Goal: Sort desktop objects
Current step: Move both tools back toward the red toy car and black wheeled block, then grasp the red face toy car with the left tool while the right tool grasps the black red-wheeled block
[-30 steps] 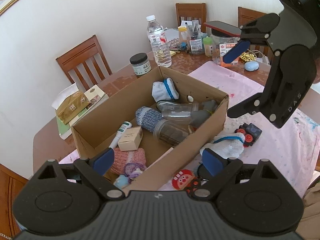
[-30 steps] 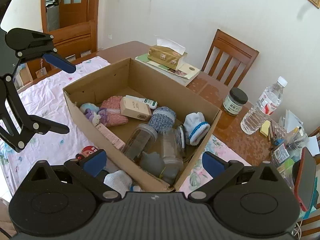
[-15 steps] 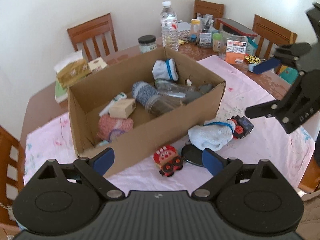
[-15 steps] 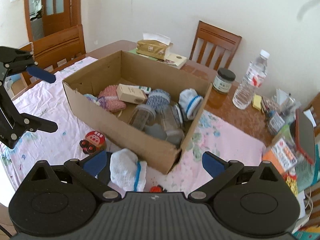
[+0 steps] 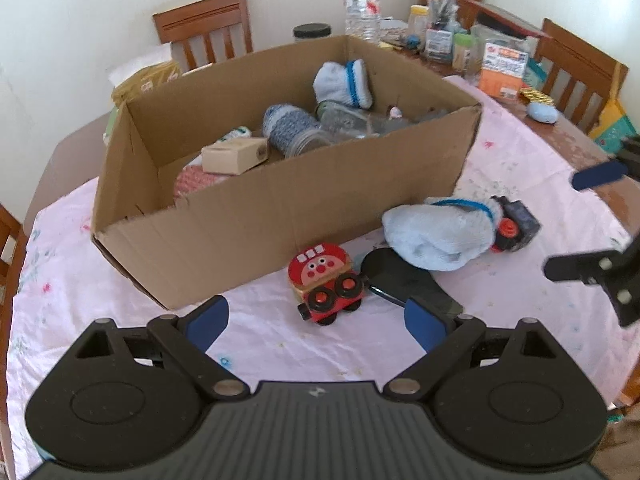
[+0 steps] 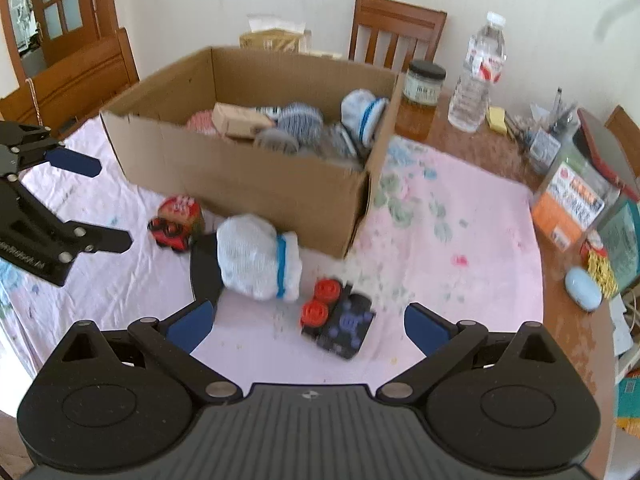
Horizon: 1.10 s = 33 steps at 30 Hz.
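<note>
Both grippers' fingers [image 5: 208,322] wide apart over knitted sock [image 6: 258,258], corrugated cardboard box [image 5: 280,204].

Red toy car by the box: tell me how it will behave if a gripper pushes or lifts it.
The red toy car stands on wheels, so a push would probably roll it across the pink cloth. Its body looks solid and rigid, likely holding shape when pinched. It looks smooth, possibly slippery.

Toys [image 5: 326,284] lie before box [image 5: 280,208].
</note>
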{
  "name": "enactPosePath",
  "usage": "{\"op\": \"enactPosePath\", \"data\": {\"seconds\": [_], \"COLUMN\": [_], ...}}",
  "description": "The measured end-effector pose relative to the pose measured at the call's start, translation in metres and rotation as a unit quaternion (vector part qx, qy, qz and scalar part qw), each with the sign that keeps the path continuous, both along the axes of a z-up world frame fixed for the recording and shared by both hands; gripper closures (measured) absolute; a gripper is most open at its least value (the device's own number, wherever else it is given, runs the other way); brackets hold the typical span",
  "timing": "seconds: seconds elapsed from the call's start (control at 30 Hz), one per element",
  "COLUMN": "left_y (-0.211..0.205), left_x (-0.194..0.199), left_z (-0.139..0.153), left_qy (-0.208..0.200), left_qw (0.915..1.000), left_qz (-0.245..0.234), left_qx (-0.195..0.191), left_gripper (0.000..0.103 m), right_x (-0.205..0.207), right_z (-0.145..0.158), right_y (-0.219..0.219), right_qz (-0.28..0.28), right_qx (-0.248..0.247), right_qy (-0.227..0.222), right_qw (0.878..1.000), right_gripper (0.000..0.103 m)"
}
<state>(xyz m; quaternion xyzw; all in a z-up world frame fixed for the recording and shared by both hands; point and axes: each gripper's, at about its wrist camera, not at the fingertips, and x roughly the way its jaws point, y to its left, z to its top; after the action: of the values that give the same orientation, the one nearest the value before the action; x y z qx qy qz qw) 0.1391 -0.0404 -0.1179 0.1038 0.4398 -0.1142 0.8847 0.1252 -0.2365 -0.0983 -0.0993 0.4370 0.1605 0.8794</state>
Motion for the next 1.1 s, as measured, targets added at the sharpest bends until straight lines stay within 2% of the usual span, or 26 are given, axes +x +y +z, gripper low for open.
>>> {"op": "enactPosePath", "data": {"seconds": [0.17, 0.33, 0.53, 0.63, 0.77, 0.97, 1.1], "left_y": [-0.002, -0.005, -0.005, -0.005, 0.004, 0.019, 0.022], "left_x": [0.007, 0.013, 0.017, 0.02, 0.021, 0.019, 0.018], "left_z": [-0.016, -0.032, -0.044, -0.048, -0.05, -0.049, -0.045], "left_qy": [0.001, -0.004, 0.003, 0.0, 0.003, 0.0, 0.0], "left_qw": [0.9997, 0.9986, 0.9977, 0.9969, 0.9952, 0.9928, 0.992], "left_qz": [0.022, 0.052, 0.068, 0.078, 0.097, 0.12, 0.124], "left_qx": [-0.005, 0.006, -0.009, -0.003, -0.015, -0.008, -0.022], "left_gripper": [0.008, 0.008, 0.008, 0.008, 0.008, 0.008, 0.008], "right_x": [-0.003, -0.006, -0.01, -0.009, -0.008, -0.007, -0.011], "right_z": [-0.017, -0.03, -0.041, -0.046, -0.053, -0.066, -0.068], "right_y": [-0.007, -0.009, -0.006, -0.003, -0.001, 0.001, -0.001], "right_qz": [-0.022, -0.037, -0.039, -0.04, -0.042, -0.052, -0.06], "right_qx": [0.002, 0.007, -0.002, -0.008, -0.011, -0.015, -0.007], "right_qy": [0.02, 0.032, 0.037, 0.04, 0.046, 0.075, 0.068], "right_qw": [1.0, 0.999, 0.999, 0.998, 0.998, 0.996, 0.996], "right_gripper": [0.0, 0.0, 0.0, 0.0, 0.0, 0.0, 0.0]}}
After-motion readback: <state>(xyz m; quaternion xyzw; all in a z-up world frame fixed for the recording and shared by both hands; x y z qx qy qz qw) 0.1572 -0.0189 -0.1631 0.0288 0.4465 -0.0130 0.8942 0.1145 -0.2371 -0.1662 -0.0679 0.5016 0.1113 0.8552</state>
